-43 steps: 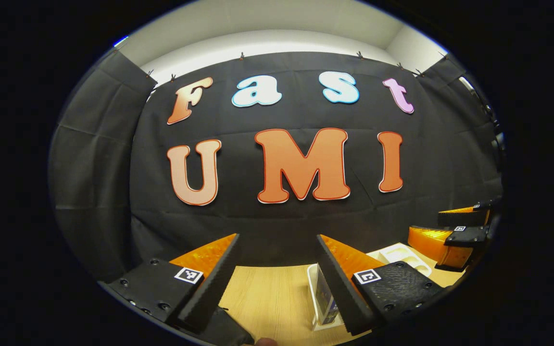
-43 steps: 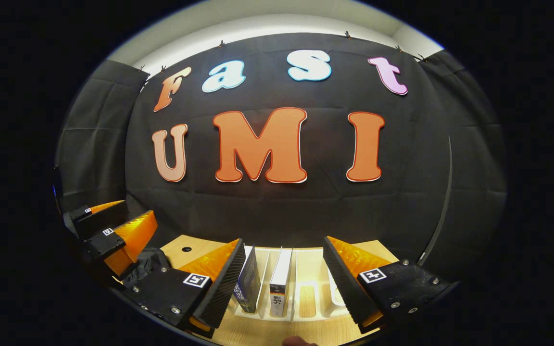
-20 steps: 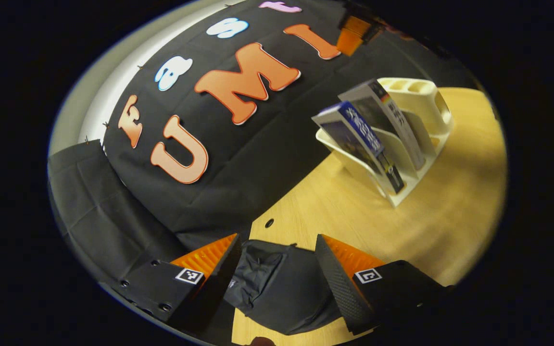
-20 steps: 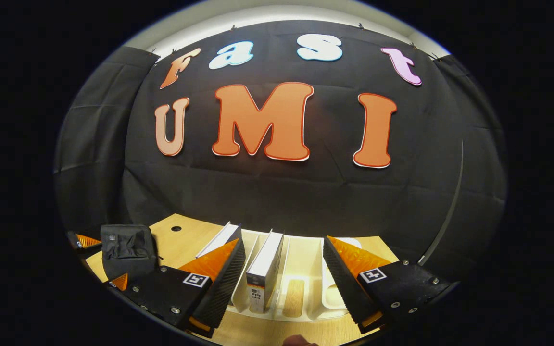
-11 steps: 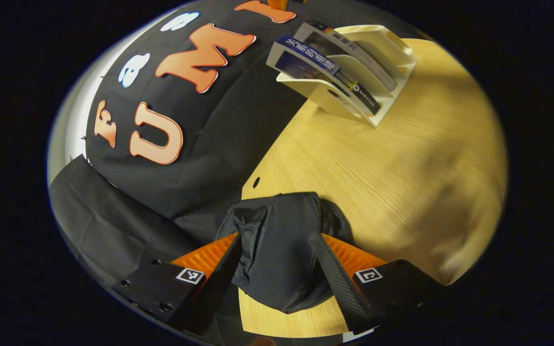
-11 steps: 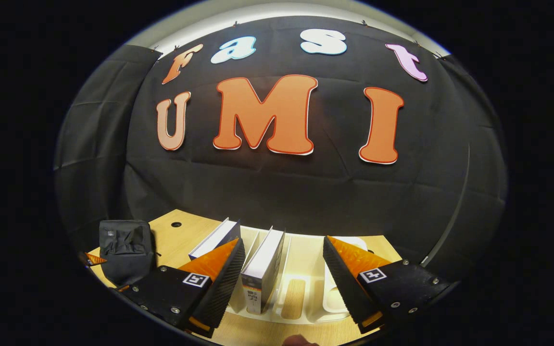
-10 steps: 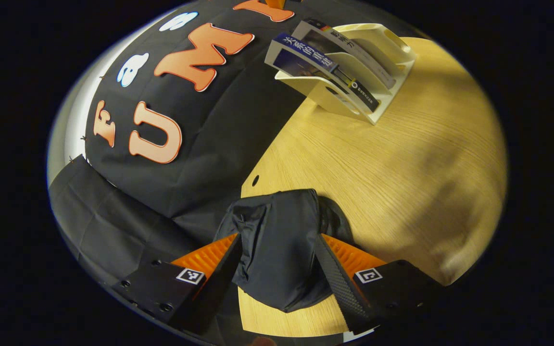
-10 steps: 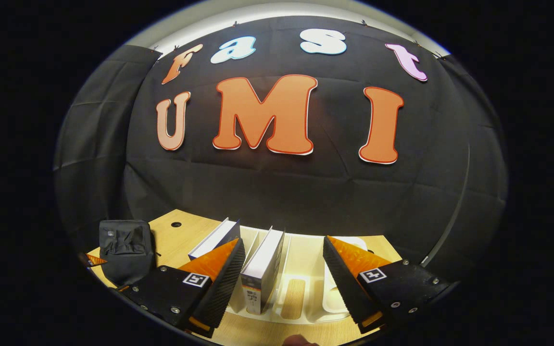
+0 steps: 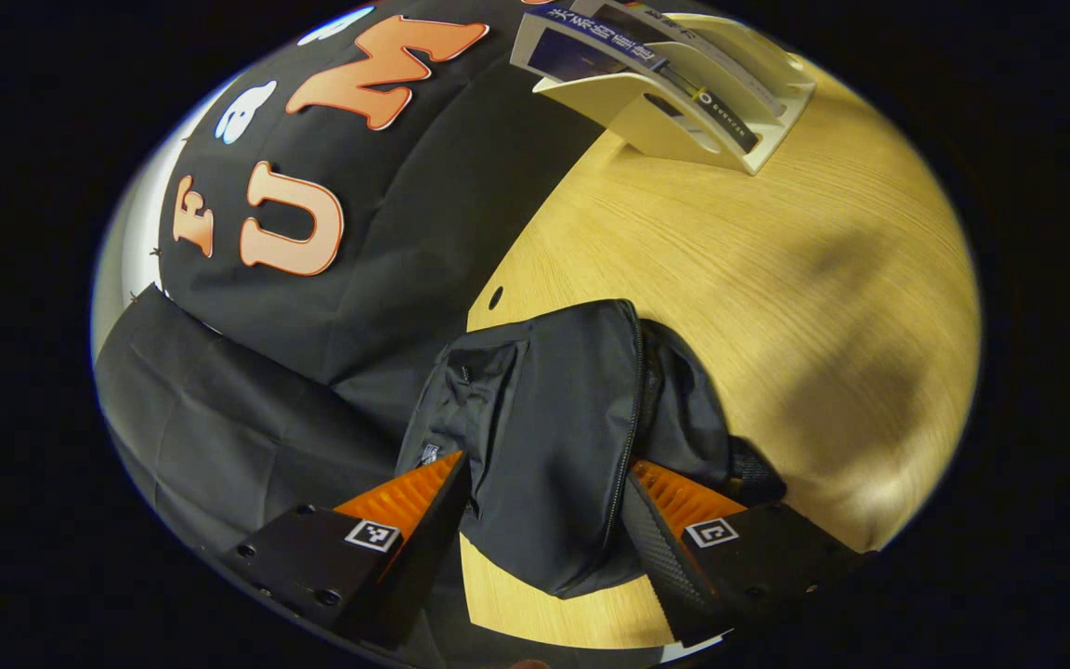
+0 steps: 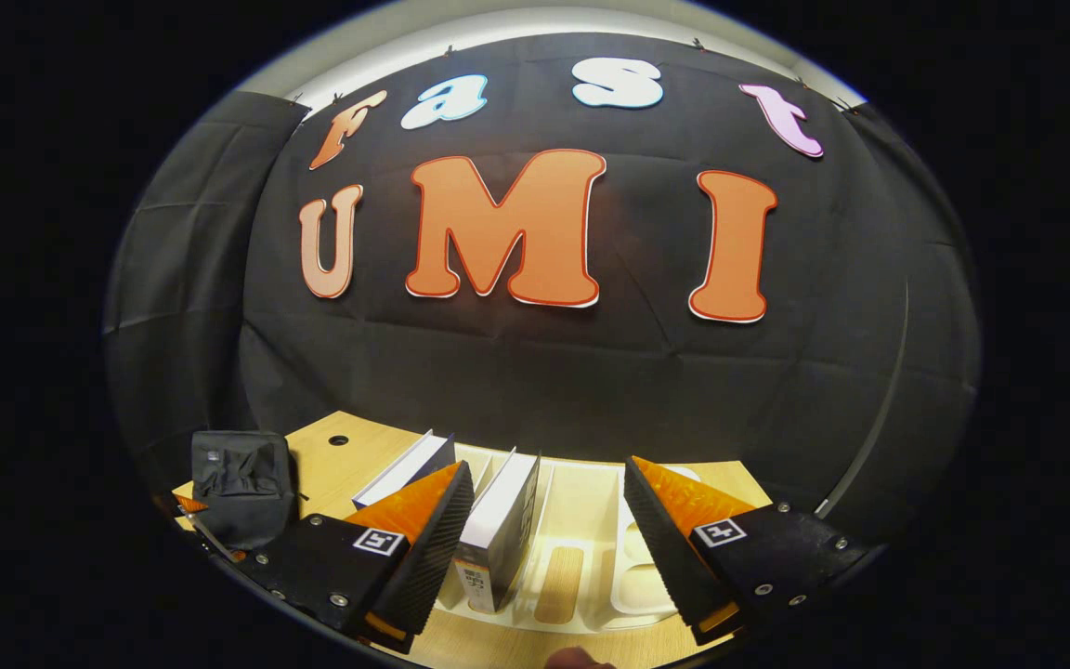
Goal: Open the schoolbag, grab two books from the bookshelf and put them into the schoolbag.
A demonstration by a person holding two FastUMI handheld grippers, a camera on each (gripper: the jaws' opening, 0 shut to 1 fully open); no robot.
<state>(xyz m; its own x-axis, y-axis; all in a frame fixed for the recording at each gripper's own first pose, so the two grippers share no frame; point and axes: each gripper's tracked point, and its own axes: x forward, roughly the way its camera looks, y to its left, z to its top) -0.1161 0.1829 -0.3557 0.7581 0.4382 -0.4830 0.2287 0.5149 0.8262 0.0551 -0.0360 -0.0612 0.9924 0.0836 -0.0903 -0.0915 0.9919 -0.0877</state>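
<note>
Wooden surface [image 9: 730, 269] sits in front of the black cloth wall. I see my left gripper [image 9: 544, 520] spread wide, one finger on each side of the black schoolbag [image 9: 554, 437], but I cannot tell if they touch it. My right gripper [image 10: 544, 548] is spread wide too, over the white bookshelf [image 10: 581, 557]. Two books [image 10: 498, 520] stand tilted in its slots.
</note>
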